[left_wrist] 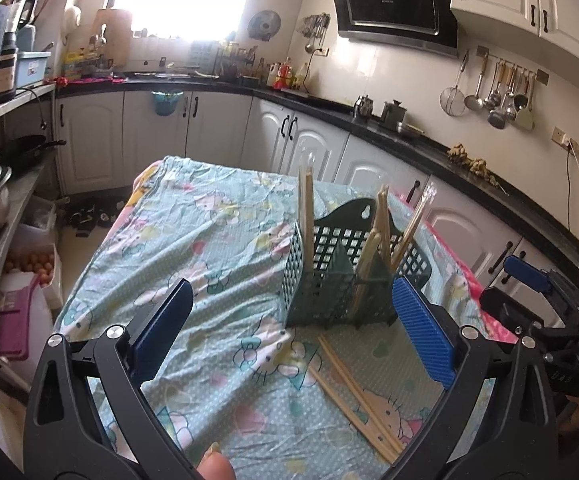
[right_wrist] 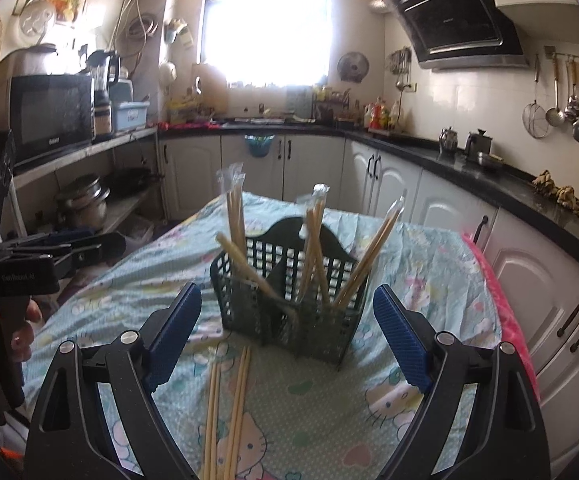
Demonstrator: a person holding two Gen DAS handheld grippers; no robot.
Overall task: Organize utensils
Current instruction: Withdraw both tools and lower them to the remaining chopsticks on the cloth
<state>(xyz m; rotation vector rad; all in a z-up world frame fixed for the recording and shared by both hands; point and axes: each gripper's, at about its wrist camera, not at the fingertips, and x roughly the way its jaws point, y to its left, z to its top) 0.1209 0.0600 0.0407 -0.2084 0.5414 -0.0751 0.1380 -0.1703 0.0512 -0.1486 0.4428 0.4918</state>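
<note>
A dark green slotted utensil basket stands on the cloth-covered table, with several wooden chopsticks standing in its compartments. Several loose chopsticks lie flat on the cloth in front of the basket. My left gripper is open and empty, held above the table just short of the basket. My right gripper is open and empty, above the loose chopsticks. The right gripper also shows in the left wrist view, and the left gripper in the right wrist view.
The table has a pale blue cartoon-print cloth. White cabinets under a black counter run behind and to the right. Shelves with pots and a microwave stand at the left.
</note>
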